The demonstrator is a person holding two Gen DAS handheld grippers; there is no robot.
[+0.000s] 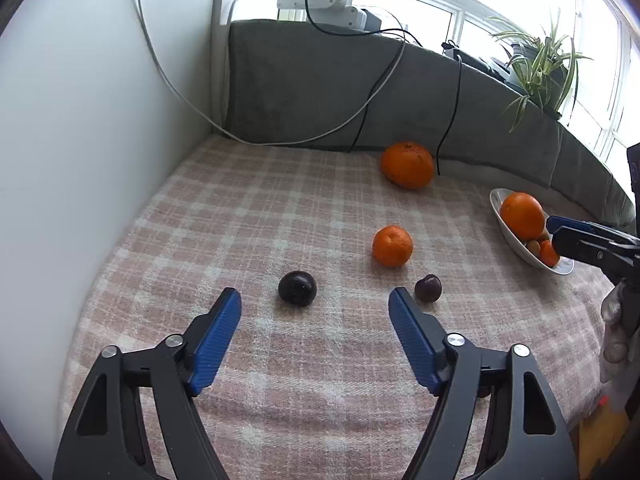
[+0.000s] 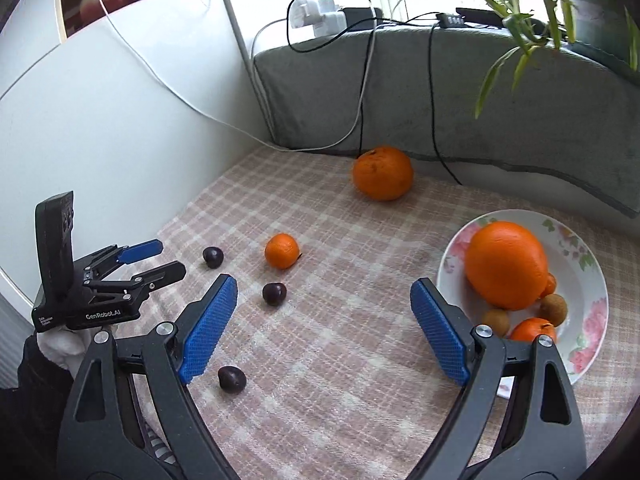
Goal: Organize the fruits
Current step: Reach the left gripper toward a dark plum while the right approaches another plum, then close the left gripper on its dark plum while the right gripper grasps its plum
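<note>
In the left wrist view my left gripper (image 1: 316, 300) is open just above the checked cloth, its blue pads bare. A dark plum (image 1: 297, 288) lies right beyond the fingertips, and a second plum (image 1: 428, 288) sits just past the right fingertip. A small orange (image 1: 392, 246) and a big orange (image 1: 407, 165) lie farther back. My right gripper (image 2: 323, 286) is open and holds nothing, beside the flowered plate (image 2: 592, 280), which carries a large orange (image 2: 506, 264) and some small fruits. A third plum (image 2: 232, 378) lies near the right gripper's left finger.
A grey cushion (image 1: 320, 88) backs the cloth, with cables (image 1: 360, 120) trailing down onto it. A white wall (image 1: 100, 140) closes the left side. A potted plant (image 1: 540, 68) stands on the sill at the right. The left gripper (image 2: 170, 258) shows at the left of the right wrist view.
</note>
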